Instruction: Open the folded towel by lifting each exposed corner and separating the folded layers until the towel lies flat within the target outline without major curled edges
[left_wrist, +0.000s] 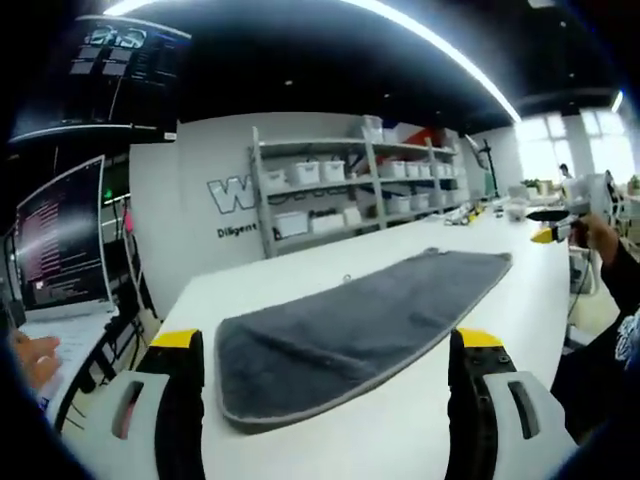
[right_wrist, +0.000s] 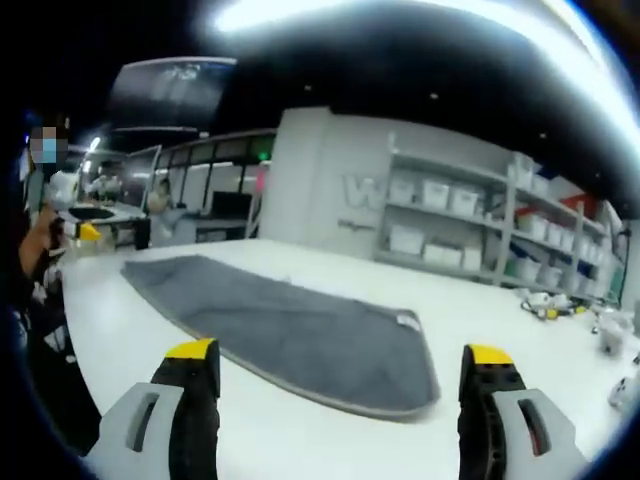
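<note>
A long grey towel with a pale hem lies spread on the white table, and no corner is lifted. My left gripper hovers open just short of the towel's near end, with nothing between its yellow-tipped jaws. Beyond the towel's far end, a hand holds my right gripper above the table edge. In the right gripper view the same towel runs away to the left, a small white label at its near corner. There my right gripper stands open and empty, and the left gripper shows far left.
Metal shelves with white bins stand against the back wall. Monitors sit on a desk to the left of the table, with a person's hand below them. Small items lie on the table far right.
</note>
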